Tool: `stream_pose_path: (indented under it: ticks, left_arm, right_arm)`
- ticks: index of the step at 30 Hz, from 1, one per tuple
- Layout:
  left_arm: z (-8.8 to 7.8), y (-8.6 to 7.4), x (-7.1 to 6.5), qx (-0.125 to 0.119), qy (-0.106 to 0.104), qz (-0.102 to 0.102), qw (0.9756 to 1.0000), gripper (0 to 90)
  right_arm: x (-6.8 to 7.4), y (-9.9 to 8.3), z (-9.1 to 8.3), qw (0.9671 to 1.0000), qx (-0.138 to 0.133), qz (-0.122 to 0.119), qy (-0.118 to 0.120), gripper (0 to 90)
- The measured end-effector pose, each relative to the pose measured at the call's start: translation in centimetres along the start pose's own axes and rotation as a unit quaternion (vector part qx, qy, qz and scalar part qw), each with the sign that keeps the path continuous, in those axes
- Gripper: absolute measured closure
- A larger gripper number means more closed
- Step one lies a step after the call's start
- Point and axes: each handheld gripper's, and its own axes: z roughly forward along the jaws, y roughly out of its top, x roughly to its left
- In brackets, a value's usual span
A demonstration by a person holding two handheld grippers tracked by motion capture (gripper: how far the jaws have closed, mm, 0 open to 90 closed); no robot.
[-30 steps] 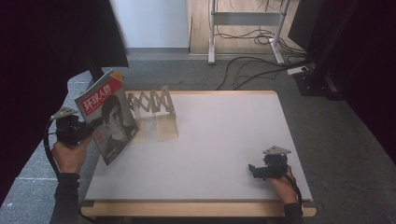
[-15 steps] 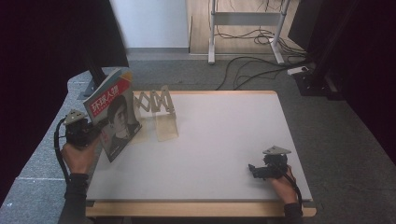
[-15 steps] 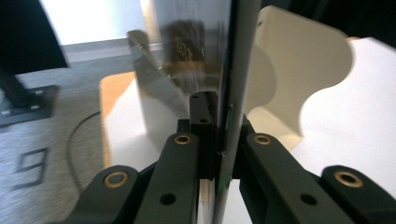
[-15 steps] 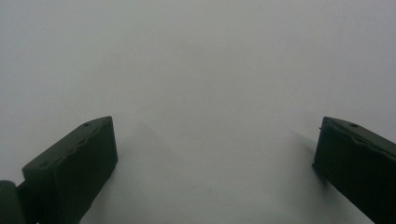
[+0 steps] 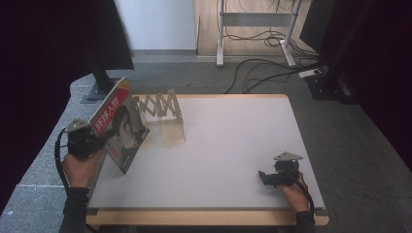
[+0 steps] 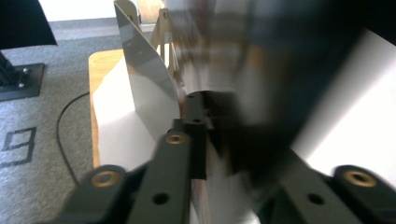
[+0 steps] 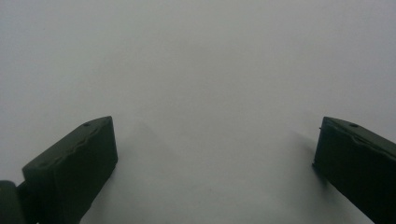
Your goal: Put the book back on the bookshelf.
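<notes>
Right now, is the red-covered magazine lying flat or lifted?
Lifted: the red-covered magazine stands tilted, gripped by the left tool, beside the metal rack.

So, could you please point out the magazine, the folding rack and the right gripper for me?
magazine [image 5: 121, 131], high view, on its front cover.
folding rack [image 5: 158, 104], high view, on its zigzag back lattice.
right gripper [image 5: 265, 176], high view, between the tips of its open jaws.

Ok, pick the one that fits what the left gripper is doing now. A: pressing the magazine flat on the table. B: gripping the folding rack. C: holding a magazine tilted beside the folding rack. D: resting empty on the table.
C: the left gripper is shut on the magazine, which stands tilted just left of the folding rack on the table.
</notes>
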Motion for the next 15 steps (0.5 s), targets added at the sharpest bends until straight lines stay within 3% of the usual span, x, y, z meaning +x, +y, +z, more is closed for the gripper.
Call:
stream_pose_path:
  ticks: [3, 15]
  left_arm:
    - [0.1, -0.1, 0.2, -0.009, -0.017, -0.017, 0.9997, 86.6]
    - [1.0, 1.2, -0.7, -0.045, -0.031, -0.030, 0.9981, 87.1]
  right_arm:
    - [0.0, 0.0, 0.0, 1.0000, 0.000, 0.000, 0.000, 0.0]
    - [0.0, 0.0, 0.0, 1.0000, 0.000, 0.000, 0.000, 0.0]
